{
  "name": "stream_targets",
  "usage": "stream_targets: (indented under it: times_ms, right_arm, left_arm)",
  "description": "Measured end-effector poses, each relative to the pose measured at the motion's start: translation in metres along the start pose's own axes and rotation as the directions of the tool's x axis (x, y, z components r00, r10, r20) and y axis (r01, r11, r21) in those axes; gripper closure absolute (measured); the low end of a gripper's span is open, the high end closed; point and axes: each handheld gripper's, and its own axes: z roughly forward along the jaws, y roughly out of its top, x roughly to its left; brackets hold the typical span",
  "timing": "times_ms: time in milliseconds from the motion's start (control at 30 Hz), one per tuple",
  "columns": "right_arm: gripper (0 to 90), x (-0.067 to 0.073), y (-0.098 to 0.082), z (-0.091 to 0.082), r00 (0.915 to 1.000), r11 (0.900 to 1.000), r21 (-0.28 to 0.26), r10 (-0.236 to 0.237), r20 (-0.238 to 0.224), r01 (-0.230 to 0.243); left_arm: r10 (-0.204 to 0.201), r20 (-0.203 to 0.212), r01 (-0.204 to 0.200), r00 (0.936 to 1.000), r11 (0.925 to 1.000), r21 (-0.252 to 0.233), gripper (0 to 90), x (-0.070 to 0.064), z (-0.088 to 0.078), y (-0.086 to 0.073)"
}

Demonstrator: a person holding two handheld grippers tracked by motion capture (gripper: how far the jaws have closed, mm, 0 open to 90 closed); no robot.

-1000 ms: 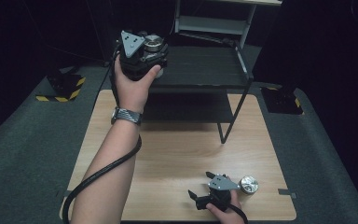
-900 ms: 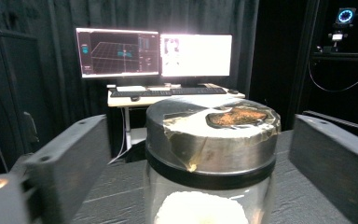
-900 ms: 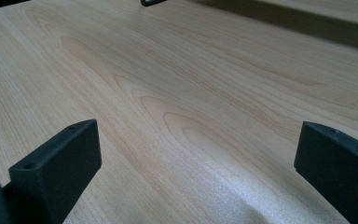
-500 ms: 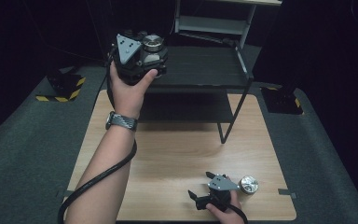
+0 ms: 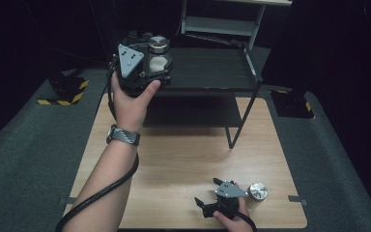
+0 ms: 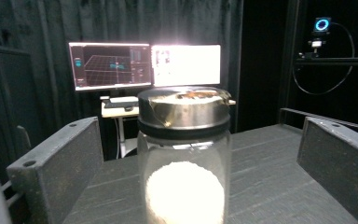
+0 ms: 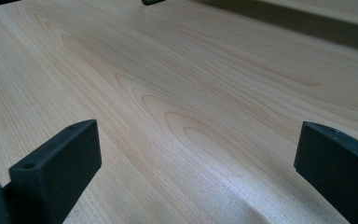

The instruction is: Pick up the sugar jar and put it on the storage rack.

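Two monitors point(image 6: 144, 65) behind jar point(image 6: 184, 158), black shelf point(image 5: 212, 72) beneath, wooden table point(image 5: 183, 159) below

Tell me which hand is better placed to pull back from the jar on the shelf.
Left. The left gripper is at the black shelf, jaws wide apart around the jar, apparently clear of it. The right gripper sits low over the wooden table, jaws open.

Dark curtained room point(image 6: 37, 23), grey carpet point(image 5: 24, 145), wooden table point(image 5: 183, 159), two lit monitors point(image 6: 144, 63).

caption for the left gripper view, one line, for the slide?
Left gripper open, jaws apart either side of a metal-lidded glass jar of white powder standing on the dark shelf, monitors glowing behind.
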Motion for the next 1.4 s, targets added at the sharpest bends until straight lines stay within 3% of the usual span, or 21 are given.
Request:
stream_targets:
  times_ms: [267,533,600,933,1400]
  right_arm:
    - [0.7,0.0,0.0,0.0,1.0,1.0,-0.001,-0.004,0.0,0.004]
    - [0.8,0.0,0.0,0.0,1.0,1.0,-0.001,-0.009,0.0,0.009]
    - [0.7,0.001,0.0,0.0,0.9999,1.0,-0.003,-0.011,0.001,0.011]
    - [0.7,0.001,0.0,0.0,0.9999,1.0,0.002,-0.011,0.0,0.011]
    - [0.8,0.002,0.001,0.0,0.9999,1.0,0.003,-0.015,0.0,0.015]
  left_arm:
    - [-0.031,0.011,0.031,0.9995,0.9994,-0.014,0.6,0.0,-0.017,-0.01]
    - [-0.02,0.021,0.021,0.9996,0.9997,-0.013,0.6,0.003,-0.039,-0.027]
    - [-0.037,0.029,0.037,0.9989,0.9993,-0.009,0.6,0.004,-0.044,-0.032]
    - [-0.003,0.05,0.002,0.9987,0.9996,0.027,0.6,-0.001,-0.07,-0.061]
    - [-0.001,0.082,-0.004,0.9966,0.998,0.063,0.6,-0.01,-0.1,-0.1]
